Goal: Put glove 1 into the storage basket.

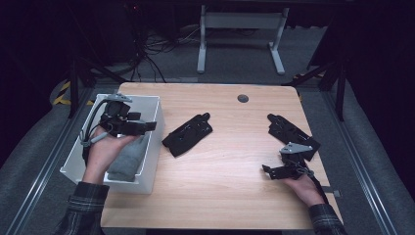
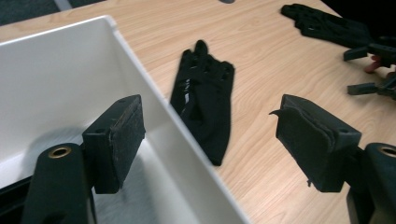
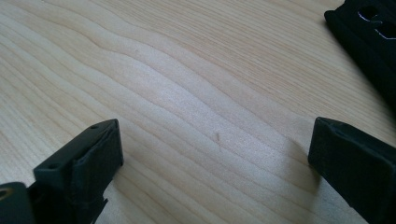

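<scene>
A white bin (image 1: 133,97) stands at the table's left edge with a folded grey cloth (image 1: 129,157) inside it. My left gripper (image 1: 149,126) hovers over the bin's right wall (image 2: 154,100), jaws open with nothing between them. A black glove (image 1: 188,134) lies flat on the wood just right of the bin, and the left gripper view shows the same glove (image 2: 205,93) ahead of the jaws. A second black glove (image 1: 291,131) lies at the right side. My right gripper (image 1: 267,171) rests low near the front right, open and empty (image 3: 215,149), with that glove's edge (image 3: 369,37) beside it.
The wooden table (image 1: 230,196) has a round dark grommet (image 1: 242,98) near its far edge. Beyond it stand the white legs of another desk (image 1: 201,44) and loose cables (image 1: 147,54) on the grey floor.
</scene>
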